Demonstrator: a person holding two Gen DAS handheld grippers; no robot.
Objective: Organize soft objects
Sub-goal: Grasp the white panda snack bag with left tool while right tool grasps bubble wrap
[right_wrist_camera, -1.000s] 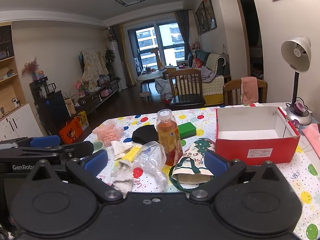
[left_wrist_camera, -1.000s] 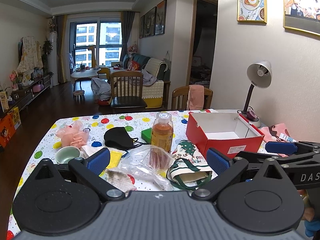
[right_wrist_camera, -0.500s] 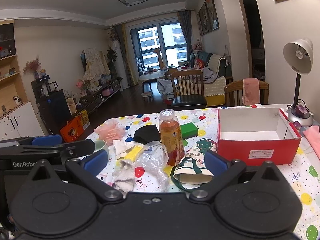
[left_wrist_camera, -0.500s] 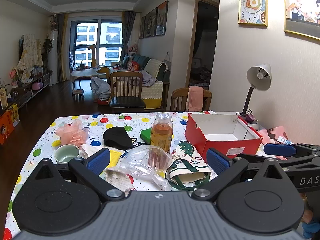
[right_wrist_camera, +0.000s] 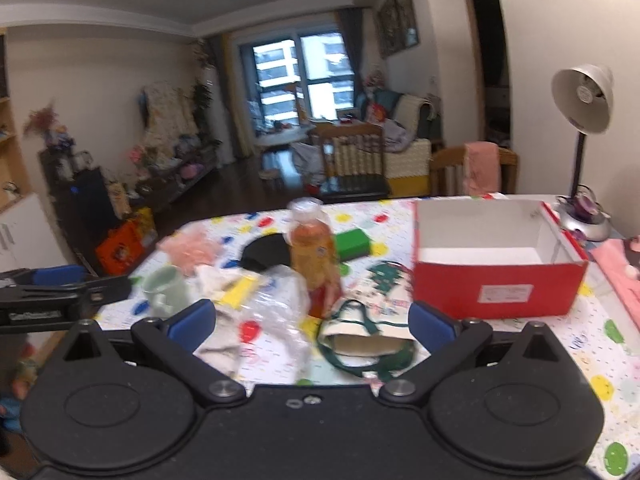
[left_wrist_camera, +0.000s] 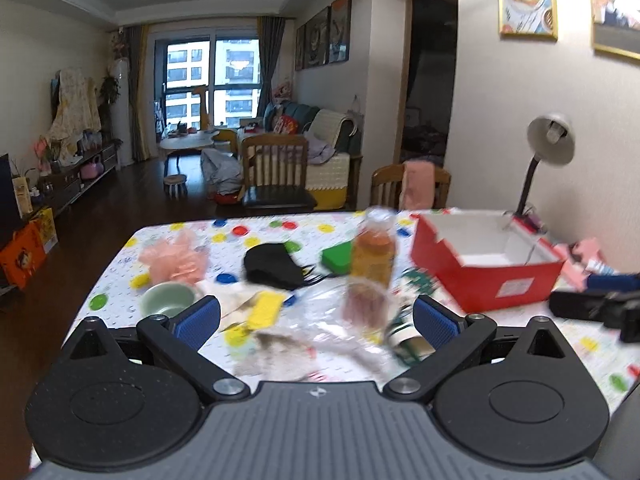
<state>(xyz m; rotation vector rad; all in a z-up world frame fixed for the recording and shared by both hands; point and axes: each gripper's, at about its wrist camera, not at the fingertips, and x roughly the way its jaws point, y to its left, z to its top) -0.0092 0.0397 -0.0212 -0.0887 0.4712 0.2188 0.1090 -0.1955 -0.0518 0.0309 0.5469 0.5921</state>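
Right wrist view: both grippers, right gripper (right_wrist_camera: 312, 326) and left gripper (left_wrist_camera: 316, 322), hover wide-jawed and empty; the limp, light tote bag (right_wrist_camera: 366, 340) in front of the red box (right_wrist_camera: 496, 292) looks easiest pinched by its green handle.

- i see a pink mesh puff (left_wrist_camera: 174, 258) lying at the table's far left.
- a black face mask (left_wrist_camera: 276, 266) lies crumpled just beside a green sponge (left_wrist_camera: 338, 258).
- a small cloth tote (right_wrist_camera: 372, 320) with green handles lies on its side, mouth toward me.
- a red box (right_wrist_camera: 496, 276), open and white inside, stands upright to the right.
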